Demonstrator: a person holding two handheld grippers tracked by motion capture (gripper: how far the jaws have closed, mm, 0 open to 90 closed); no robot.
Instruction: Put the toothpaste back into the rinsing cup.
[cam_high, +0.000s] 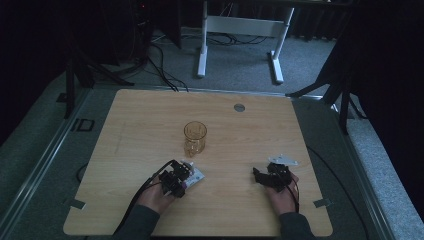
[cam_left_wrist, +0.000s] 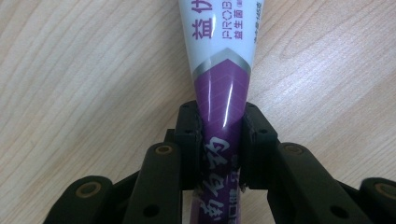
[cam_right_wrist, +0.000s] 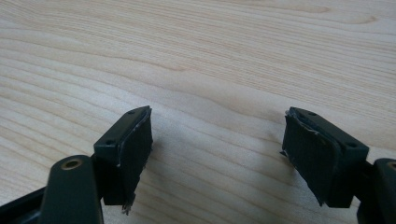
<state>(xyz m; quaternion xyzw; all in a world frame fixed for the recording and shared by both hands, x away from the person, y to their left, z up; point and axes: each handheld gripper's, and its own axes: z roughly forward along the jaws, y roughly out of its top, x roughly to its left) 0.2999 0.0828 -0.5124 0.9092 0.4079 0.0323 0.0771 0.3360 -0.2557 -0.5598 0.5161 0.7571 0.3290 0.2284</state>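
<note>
At the near edge of the wooden table (cam_high: 130, 130), the left gripper (cam_high: 181, 176) has its jaws clamped on the purple end of a white-and-purple tube (cam_left_wrist: 223, 88), pads (cam_left_wrist: 189, 135) pressing both sides, while the tube's white printed part lies flat on the wood, pointing toward the amber glass (cam_high: 195, 137). Level with it and well to the right of the glass, the right gripper (cam_high: 259, 175) hovers with its jaws spread wide, pads (cam_right_wrist: 135, 154) touching nothing, bare wood between them. The glass stands upright just beyond the tube, nothing between them. Farther back, beyond and to the right of the glass, a small round grey disc (cam_high: 239, 107) sits in the tabletop.
</note>
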